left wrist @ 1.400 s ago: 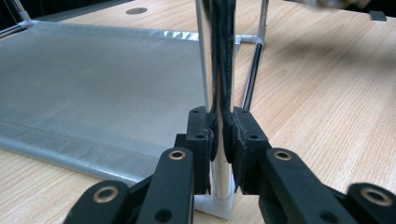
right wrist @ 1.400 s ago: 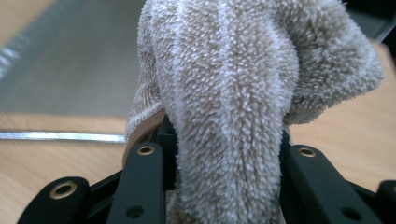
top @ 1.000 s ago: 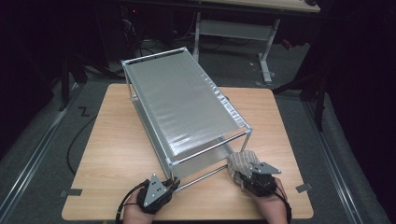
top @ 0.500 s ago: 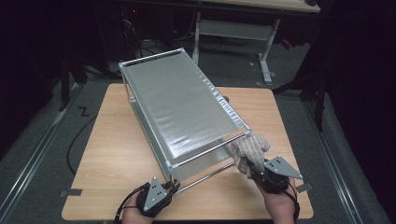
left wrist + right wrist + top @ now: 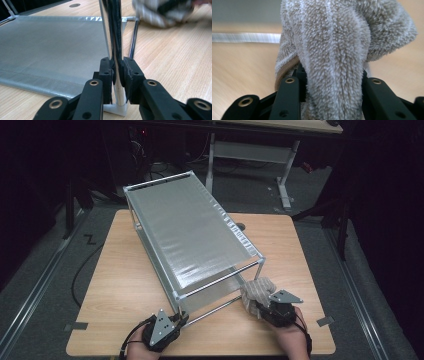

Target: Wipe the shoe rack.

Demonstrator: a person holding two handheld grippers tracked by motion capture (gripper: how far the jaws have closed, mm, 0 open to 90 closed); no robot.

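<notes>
A chrome wire rack [image 5: 196, 236] with a grey mesh shelf [image 5: 50, 45] stands askew on the wooden table [image 5: 125, 285]. My left gripper [image 5: 180, 318] is at the rack's near left corner, shut on its upright chrome post [image 5: 119, 93]. My right gripper [image 5: 260, 304] sits by the rack's near right corner, shut on a fluffy beige-grey cloth [image 5: 257, 290]. The bunched cloth [image 5: 332, 45] bulges up between the jaws, with the pads pressing it from both sides. It lies just beside the rack's lower rail [image 5: 244, 37], and I cannot tell if it touches.
The table's near edge [image 5: 220, 351] lies right under both hands. A cable hole [image 5: 241, 226] sits behind the rack. Bare wood stretches left and right of the rack. A dark floor, another desk's legs [image 5: 285, 180] and cables lie beyond the table.
My right gripper swung out to the right with the cloth, then came back left toward the rack's near corner. The left gripper kept its hold on the post.
</notes>
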